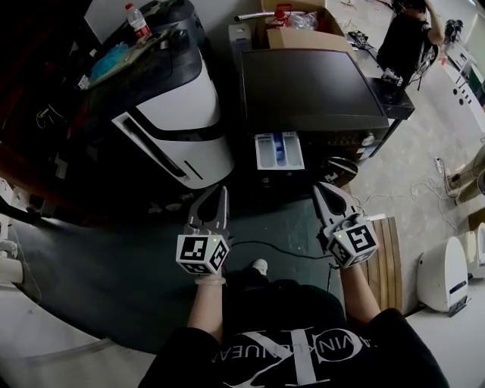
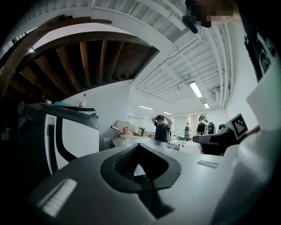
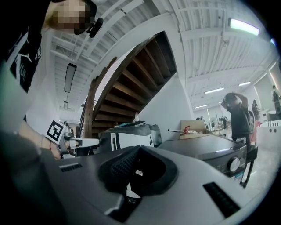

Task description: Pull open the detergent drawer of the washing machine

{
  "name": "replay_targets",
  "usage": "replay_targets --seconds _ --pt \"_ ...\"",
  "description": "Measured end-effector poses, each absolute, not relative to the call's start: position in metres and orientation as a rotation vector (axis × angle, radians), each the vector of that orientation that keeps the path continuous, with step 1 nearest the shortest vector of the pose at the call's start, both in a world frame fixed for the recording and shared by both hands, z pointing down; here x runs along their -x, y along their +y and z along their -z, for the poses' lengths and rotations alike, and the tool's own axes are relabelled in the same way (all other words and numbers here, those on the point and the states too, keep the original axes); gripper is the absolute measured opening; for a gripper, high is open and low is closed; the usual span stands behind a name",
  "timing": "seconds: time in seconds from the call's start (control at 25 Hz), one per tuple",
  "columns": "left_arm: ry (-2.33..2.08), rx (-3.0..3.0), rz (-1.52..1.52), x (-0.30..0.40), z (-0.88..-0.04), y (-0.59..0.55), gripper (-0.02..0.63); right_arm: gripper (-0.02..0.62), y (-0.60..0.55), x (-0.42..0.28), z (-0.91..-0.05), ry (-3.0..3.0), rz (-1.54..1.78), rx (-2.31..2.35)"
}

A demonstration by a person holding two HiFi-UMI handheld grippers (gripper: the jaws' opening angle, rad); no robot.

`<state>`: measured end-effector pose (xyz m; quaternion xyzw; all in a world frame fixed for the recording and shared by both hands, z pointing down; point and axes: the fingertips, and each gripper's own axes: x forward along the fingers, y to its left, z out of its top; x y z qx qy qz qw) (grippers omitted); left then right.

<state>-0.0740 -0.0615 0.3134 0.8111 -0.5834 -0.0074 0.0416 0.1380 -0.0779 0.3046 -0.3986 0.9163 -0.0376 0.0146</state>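
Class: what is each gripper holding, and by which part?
Nothing: left gripper and right gripper are shut on empty air, short of the open detergent drawer.

You are holding a left tool (image 1: 216,195) and a right tool (image 1: 322,189) that are looking light grey. Their cubes (image 1: 203,254) are showing black square patterns on white. The washing machine (image 1: 311,91) is showing a dark grey, almost black top. Its detergent drawer (image 1: 279,150) is showing white, with a blue part inside. The big machine (image 1: 189,129) on the left is showing white panels with black stripes. The bottle (image 1: 137,21) on it is wearing a red cap. The cardboard box (image 1: 303,36) is looking brown. You are wearing a black shirt (image 1: 303,348) with white letters.
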Motion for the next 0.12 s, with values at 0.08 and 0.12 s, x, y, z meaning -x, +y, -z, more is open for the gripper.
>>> replay_targets --seconds 0.08,0.12 --pt "-1.788 -2.483 0.020 0.0750 -0.3139 -0.0622 0.009 0.012 -0.0788 -0.1369 -0.3057 2.852 0.118 1.239" --pt "-1.789 -2.483 0.019 0.0755 -0.3142 -0.0625 0.009 0.012 -0.0793 -0.1364 -0.3061 2.852 0.118 1.238"
